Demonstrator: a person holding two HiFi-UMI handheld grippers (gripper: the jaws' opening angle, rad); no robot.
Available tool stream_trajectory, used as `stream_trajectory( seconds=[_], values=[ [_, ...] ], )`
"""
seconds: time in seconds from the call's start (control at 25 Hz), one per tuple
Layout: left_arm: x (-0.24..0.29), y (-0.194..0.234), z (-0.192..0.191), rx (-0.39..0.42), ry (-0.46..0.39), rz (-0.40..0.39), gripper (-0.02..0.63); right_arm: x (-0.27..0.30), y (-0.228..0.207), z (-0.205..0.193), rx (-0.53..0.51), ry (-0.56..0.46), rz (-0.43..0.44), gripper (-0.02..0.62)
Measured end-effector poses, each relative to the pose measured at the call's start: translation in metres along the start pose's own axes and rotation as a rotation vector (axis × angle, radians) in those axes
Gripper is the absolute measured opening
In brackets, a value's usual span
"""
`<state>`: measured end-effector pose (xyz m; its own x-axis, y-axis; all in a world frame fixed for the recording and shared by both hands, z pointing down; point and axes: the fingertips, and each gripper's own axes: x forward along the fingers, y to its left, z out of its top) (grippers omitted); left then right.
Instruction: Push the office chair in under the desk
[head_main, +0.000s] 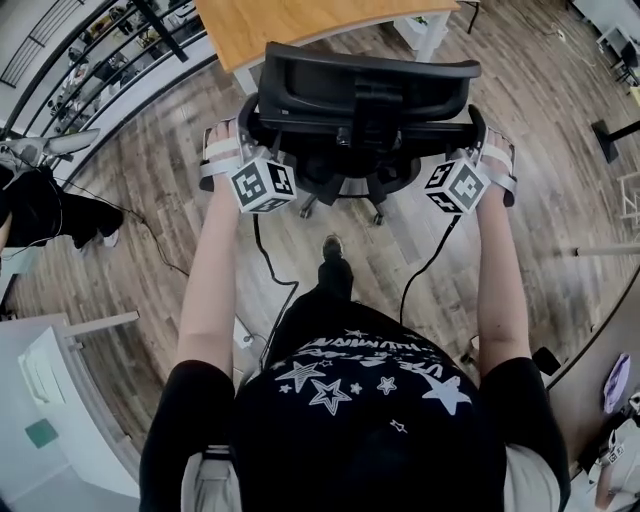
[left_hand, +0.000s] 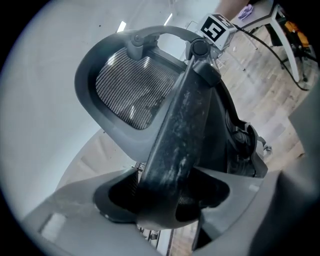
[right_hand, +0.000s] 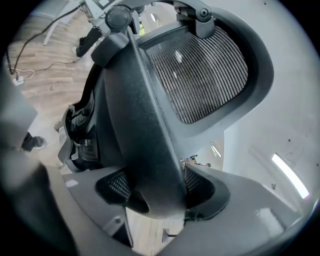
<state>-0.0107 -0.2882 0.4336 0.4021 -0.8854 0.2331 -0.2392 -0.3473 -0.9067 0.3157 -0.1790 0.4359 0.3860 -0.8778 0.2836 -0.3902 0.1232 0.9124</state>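
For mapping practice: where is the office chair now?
Head view, top centre: the office chair stands by the desk, clamped by left gripper and right gripper.

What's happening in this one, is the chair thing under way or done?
A person stands behind the office chair with a gripper in each hand. The left gripper and the right gripper are each clamped on one side of the chair's back frame. The chair faces the desk, and its back is on the near side of the desk edge, so the push looks under way rather than finished.
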Motion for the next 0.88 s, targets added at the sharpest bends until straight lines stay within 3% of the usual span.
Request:
stream_trajectory(
  seconds=[0.4, 0.68, 0.88],
  values=[
    [0.058, 0.018, 0.014, 0.01, -0.024, 0.035, 0.313, 0.073, -0.028, 0.006, 0.002, -0.012, -0.001, 0.302],
    [0.127, 0.035, 0.018, 0.008, -0.023, 0.021, 0.314, 0.146, -0.05, 0.015, 0.005, 0.008, 0.023, 0.304],
    [0.138, 0.039, 0.019, 0.019, -0.039, 0.031, 0.313, 0.159, -0.053, 0.018, 0.008, -0.013, 0.005, 0.305]
  ],
)
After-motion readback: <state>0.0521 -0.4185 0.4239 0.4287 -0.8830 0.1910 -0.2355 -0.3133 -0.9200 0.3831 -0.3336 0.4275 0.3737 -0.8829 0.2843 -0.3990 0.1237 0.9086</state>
